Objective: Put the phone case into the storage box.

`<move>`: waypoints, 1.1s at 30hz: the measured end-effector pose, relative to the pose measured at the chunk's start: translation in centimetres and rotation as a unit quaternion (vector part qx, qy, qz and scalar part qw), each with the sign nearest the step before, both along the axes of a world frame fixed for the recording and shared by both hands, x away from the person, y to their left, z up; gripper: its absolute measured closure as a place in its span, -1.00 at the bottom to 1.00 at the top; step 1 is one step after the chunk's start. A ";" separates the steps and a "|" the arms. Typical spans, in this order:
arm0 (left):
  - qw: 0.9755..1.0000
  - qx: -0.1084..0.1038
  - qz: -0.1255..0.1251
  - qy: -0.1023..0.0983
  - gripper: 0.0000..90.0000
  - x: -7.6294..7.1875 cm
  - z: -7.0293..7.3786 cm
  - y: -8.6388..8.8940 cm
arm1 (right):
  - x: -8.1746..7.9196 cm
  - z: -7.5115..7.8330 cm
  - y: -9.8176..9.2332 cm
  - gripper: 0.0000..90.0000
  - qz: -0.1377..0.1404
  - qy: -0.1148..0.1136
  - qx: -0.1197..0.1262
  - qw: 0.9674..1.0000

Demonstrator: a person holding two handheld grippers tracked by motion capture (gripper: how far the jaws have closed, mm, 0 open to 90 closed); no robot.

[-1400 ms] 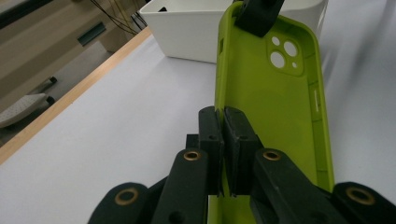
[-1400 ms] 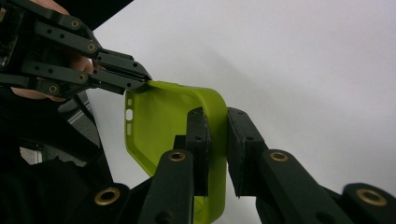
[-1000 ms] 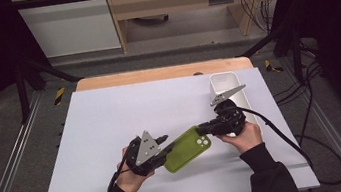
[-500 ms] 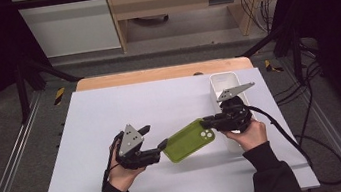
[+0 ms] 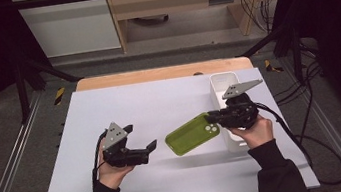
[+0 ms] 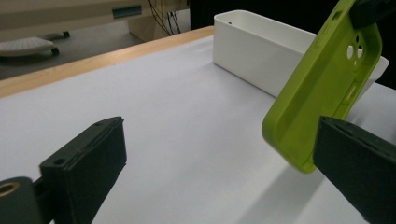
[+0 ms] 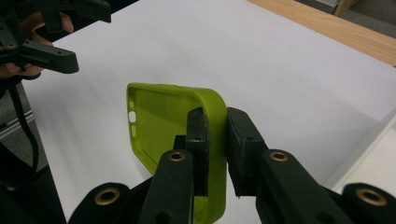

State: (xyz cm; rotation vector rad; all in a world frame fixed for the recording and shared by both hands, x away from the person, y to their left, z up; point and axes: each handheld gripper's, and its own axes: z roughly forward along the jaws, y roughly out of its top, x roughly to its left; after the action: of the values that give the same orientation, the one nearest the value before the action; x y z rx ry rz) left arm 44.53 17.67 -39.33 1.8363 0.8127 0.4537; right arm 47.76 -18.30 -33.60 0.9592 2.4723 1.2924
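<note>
A lime green phone case [image 5: 192,133] hangs a little above the white table, held by its camera-hole end. My right gripper [image 5: 210,116] is shut on that end; in the right gripper view its two jaws pinch the case's wall [image 7: 215,122]. My left gripper [image 5: 140,138] stands open to the left of the case, apart from it. In the left gripper view the case [image 6: 322,88] floats tilted between and beyond the two spread jaws, its hollow side toward me.
A long white bin [image 5: 221,85] stands on the table's right side, just behind my right hand. The white table [image 5: 149,104] has a wooden far edge [image 5: 155,74]. Cables trail off the right side.
My left gripper let go of the case and drew back to the left, open. The right gripper carried the case to the right, toward the white bin.
</note>
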 end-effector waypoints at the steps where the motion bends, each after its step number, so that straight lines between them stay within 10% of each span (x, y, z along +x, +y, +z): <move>1: 1.000 -0.001 0.000 0.001 -0.95 0.0 -0.1 0.2 | 0.0 0.1 -0.1 0.78 -0.002 -0.002 -0.002 1.000; 33: 0.998 -0.018 0.055 -0.034 -0.95 -0.1 -2.4 6.4 | -0.9 5.2 -1.0 0.78 -0.022 -0.070 -0.059 0.996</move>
State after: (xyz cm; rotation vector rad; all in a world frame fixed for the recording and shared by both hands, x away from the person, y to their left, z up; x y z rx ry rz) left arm 44.43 24.10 -41.72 1.7395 0.8731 0.5651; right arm 46.82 -19.29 -28.42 0.8598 2.3771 1.1455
